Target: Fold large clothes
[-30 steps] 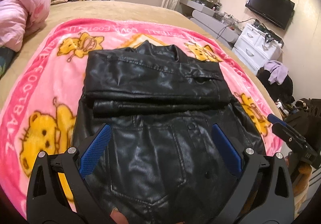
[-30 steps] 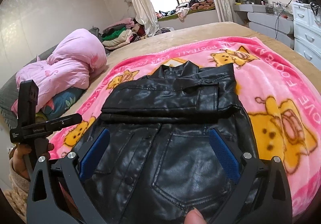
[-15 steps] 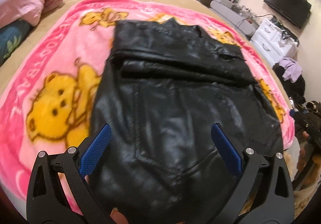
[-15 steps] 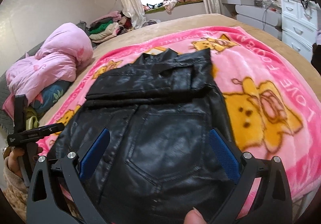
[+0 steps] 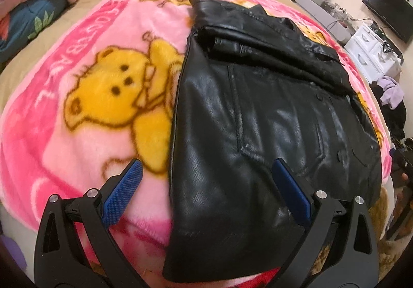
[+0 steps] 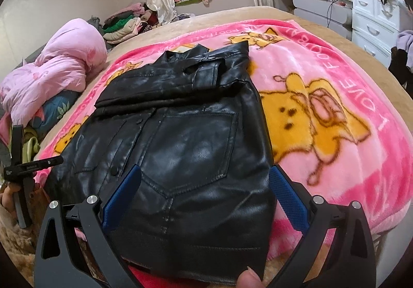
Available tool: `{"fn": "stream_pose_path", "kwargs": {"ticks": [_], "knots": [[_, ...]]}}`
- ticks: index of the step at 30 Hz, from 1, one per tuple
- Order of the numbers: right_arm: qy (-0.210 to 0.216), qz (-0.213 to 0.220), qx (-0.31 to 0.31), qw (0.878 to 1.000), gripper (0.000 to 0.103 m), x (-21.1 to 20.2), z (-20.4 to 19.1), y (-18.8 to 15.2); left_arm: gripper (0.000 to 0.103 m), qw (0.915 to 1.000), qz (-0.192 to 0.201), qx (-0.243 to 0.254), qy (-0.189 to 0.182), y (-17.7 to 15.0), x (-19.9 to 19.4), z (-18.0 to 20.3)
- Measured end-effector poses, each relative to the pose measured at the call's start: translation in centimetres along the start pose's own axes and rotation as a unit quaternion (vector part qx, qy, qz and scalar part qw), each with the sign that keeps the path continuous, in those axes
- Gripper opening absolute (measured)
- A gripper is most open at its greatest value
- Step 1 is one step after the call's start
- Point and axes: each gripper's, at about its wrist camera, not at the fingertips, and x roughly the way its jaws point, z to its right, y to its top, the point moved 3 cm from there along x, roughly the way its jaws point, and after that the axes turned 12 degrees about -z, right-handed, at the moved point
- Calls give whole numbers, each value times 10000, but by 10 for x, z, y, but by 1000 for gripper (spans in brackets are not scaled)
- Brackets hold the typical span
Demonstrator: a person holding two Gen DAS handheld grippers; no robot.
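Observation:
A black leather jacket lies on a pink blanket with yellow bears, sleeves folded across its upper half and its hem nearest me. My left gripper is open just above the hem's left corner, one blue pad over the blanket and the other over the leather. In the right wrist view the jacket fills the middle. My right gripper is open over the hem's right part, with its right pad at the jacket's right edge. Neither holds anything.
The blanket covers a tan bed. A pink duvet is piled at the far left. White drawers and a TV stand on the right. The left gripper's body shows at the left edge, and a fingertip at the bottom.
Both grippers have come down closer to the jacket's hem. The left one shifted toward the left corner and the right one toward the right edge. Both stayed open.

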Motion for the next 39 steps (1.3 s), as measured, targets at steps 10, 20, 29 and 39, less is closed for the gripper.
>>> {"fn": "stream_pose_path", "kwargs": {"ticks": [10,20,29,39], "knots": [[213,-355,-180,9990,98,0,4,-17,65,9974,-329,-55,-643,-17,5,-11],[378,-997,-362,9936,98,8,12,-42,54,9938,-533,102,-970,-30,7,-8],[444,-1413,-377,9882,78,24,24,-52,54,9937,-624,230,-902,-31,11,-4],[992,-804,-191,9916,22,2,31,-38,8,9913,-37,380,-1261,-18,-26,2]]}}
